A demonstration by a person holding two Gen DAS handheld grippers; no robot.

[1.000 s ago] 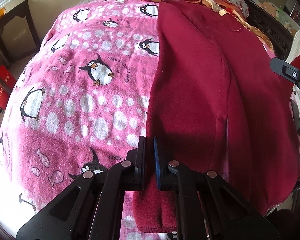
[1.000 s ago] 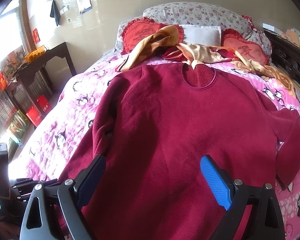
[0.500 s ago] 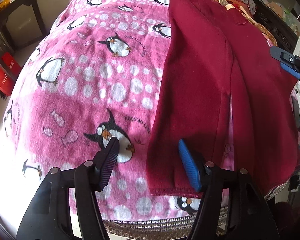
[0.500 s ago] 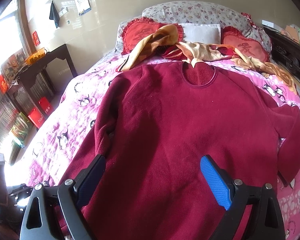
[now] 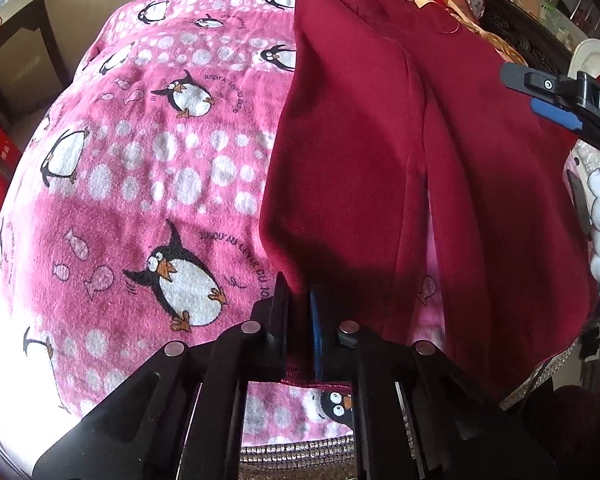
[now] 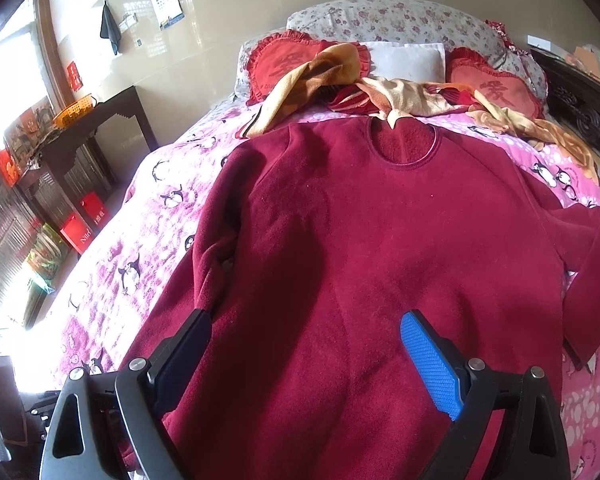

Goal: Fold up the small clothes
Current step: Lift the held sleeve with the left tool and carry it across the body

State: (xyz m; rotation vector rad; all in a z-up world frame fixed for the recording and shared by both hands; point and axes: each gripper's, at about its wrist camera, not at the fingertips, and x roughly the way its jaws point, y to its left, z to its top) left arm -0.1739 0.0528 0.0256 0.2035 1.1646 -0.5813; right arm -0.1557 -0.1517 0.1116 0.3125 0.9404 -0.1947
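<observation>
1. The folding has hardly begun. The sweater [image 6: 364,264] lies flat and face up on the blanket [image 5: 148,184], with its body spread out and no fold made yet.
2. The left tongs [image 5: 299,308] are clenched on the cuff end of the left sleeve [image 5: 340,184]. The red cloth is pinched between the two pads, and the cuff hem shows just under them.
3. The right tongs [image 6: 306,360] are released, with the jaws wide apart. They hover over the lower part of the sweater and grasp nothing.
4. What is left, as I judge: to bring the left sleeve over the body, to do the same with the right sleeve [image 6: 588,280], and then to fold the body.
5. The sweater is dark red and fleecy, with a round neck far ahead of the right tongs. The left sleeve lies straight along the body, just beside it; the right sleeve bends outward and down.
6. Past the neck lie pillows [image 6: 404,24] and an orange cloth [image 6: 312,76].
</observation>
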